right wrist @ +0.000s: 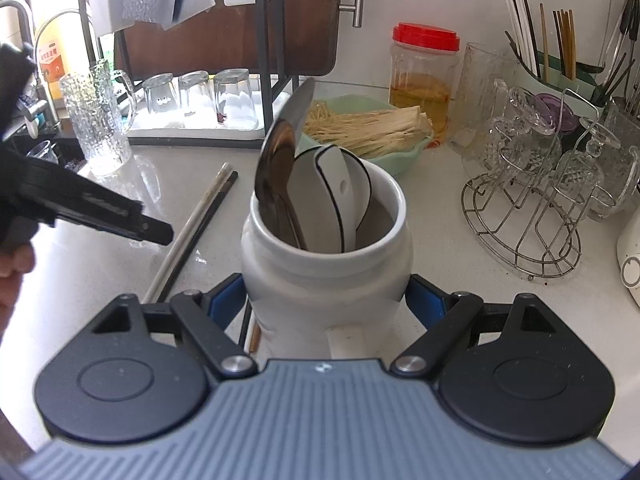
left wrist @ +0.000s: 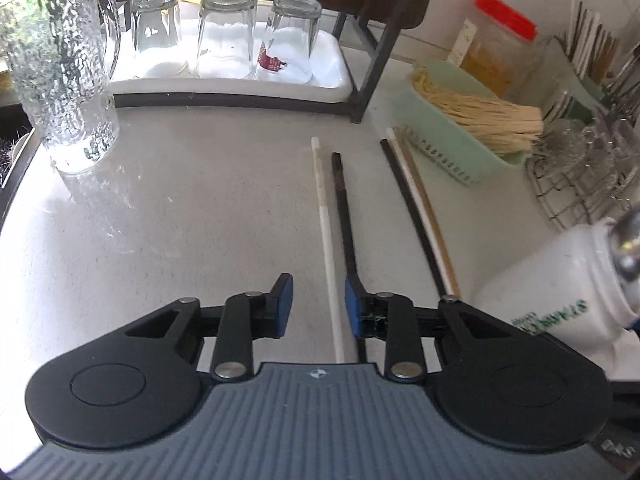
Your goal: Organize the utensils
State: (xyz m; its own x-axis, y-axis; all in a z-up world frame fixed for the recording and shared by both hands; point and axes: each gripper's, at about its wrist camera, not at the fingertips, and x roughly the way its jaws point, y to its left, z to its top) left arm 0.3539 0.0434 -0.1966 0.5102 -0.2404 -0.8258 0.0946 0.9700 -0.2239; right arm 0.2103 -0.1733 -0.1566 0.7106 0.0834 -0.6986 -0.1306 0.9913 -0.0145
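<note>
Loose chopsticks lie on the pale counter. In the left wrist view a white chopstick (left wrist: 329,248) and a black chopstick (left wrist: 345,216) run between and past my fingers, and another bundle of chopsticks (left wrist: 420,216) lies to the right. My left gripper (left wrist: 319,304) is open just above the white one. My right gripper (right wrist: 326,300) is shut on a white ceramic jar (right wrist: 326,272) that holds a metal spoon (right wrist: 278,156) and a white ceramic spoon (right wrist: 336,188). The jar also shows in the left wrist view (left wrist: 560,296). The left gripper shows as a black shape (right wrist: 96,208) in the right wrist view.
A textured glass pitcher (left wrist: 60,68) stands at the left. Three upturned glasses (left wrist: 228,32) sit on a white tray (left wrist: 332,88) under a black rack. A green basket (left wrist: 472,120) of noodles, a red-lidded jar (right wrist: 424,76), a wire glass rack (right wrist: 532,200) and a chopstick holder (right wrist: 560,60) stand at the right.
</note>
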